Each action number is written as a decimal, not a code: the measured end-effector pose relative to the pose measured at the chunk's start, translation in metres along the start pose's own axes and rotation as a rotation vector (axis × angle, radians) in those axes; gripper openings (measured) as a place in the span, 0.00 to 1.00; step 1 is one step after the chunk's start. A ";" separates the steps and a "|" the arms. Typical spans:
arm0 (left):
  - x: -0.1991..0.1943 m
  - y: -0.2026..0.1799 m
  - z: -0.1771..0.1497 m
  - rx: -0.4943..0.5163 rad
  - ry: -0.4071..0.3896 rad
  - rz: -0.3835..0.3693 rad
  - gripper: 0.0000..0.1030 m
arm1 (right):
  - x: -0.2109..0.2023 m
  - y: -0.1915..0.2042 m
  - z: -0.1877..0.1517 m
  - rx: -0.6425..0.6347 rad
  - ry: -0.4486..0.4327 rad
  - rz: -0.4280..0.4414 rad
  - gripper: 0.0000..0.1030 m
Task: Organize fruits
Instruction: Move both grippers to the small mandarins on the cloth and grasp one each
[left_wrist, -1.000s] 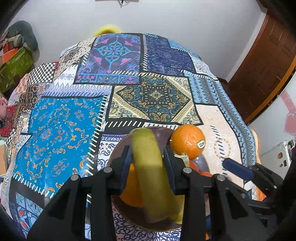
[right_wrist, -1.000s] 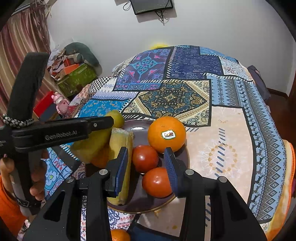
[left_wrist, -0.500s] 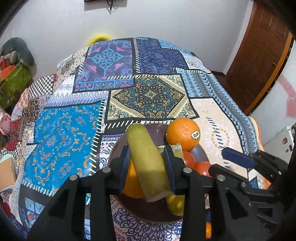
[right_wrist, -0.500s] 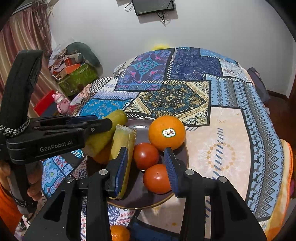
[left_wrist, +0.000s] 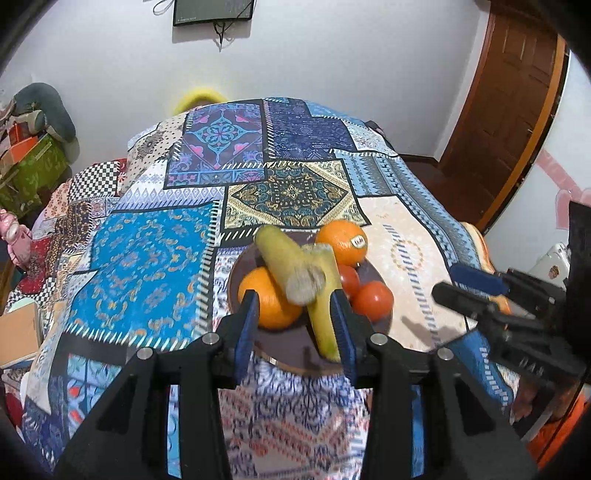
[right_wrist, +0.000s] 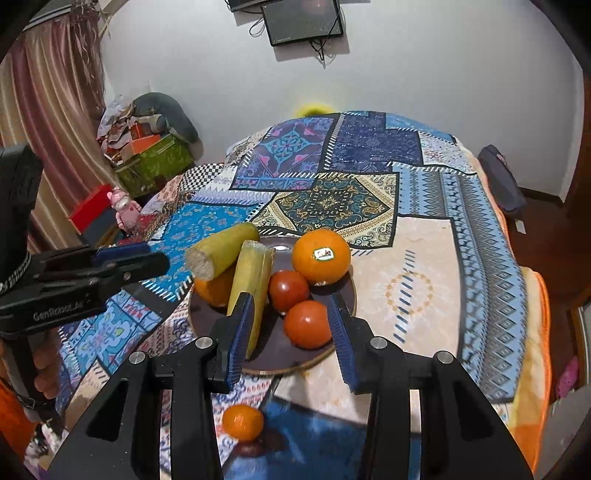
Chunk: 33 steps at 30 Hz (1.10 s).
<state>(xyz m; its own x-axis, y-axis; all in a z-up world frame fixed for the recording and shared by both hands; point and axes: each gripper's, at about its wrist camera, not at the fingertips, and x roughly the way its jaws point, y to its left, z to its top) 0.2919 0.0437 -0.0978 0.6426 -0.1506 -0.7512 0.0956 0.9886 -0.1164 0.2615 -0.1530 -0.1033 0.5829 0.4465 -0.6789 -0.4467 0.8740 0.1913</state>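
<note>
- Round dark brown plate (right_wrist: 343, 284), set on the patchwork-patterned bedspread (right_wrist: 424, 258) near its front edge; holds most of the fruit.
- Large orange with a small sticker (right_wrist: 320, 256), at the far right of the plate, touching the rear tomato.
- Two red tomatoes: rear tomato (right_wrist: 288, 290) and front tomato (right_wrist: 307, 324), side by side on the right half of the plate, touching each other.
- Second orange (left_wrist: 269, 302), plain, on the left part of the plate, largely covered by the corn above it.
- Yellow-green corn cob with cut end (left_wrist: 286, 260), lying tilted across the top of the plain orange, cut end toward the cameras; no gripper touches it.
- Second yellow corn cob (right_wrist: 251, 284), lying lengthwise in the middle of the plate, between the plain orange and the tomatoes.
- Small loose orange (right_wrist: 242, 421), on the bedspread in front of the plate, apart from it.
- Left gripper (left_wrist: 295, 325), black with blue pads: jaws spread wide, empty, hovering just in front of the plate.
- Right gripper (right_wrist: 286, 332), same make: jaws spread wide, empty, above the plate's near edge, framing the front tomato.
</note>
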 end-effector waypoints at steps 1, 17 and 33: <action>-0.005 0.000 -0.005 0.001 -0.004 0.005 0.41 | -0.004 0.000 -0.002 -0.002 -0.003 -0.007 0.38; -0.038 -0.014 -0.077 -0.030 -0.007 -0.003 0.58 | -0.043 -0.010 -0.056 0.009 0.014 -0.083 0.50; -0.005 -0.056 -0.114 -0.002 0.091 -0.054 0.61 | -0.040 -0.036 -0.133 0.114 0.172 -0.124 0.50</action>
<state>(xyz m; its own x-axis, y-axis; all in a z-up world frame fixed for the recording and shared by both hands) 0.1963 -0.0107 -0.1614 0.5652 -0.2031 -0.7996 0.1265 0.9791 -0.1593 0.1637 -0.2274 -0.1773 0.4997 0.3035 -0.8113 -0.2934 0.9405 0.1712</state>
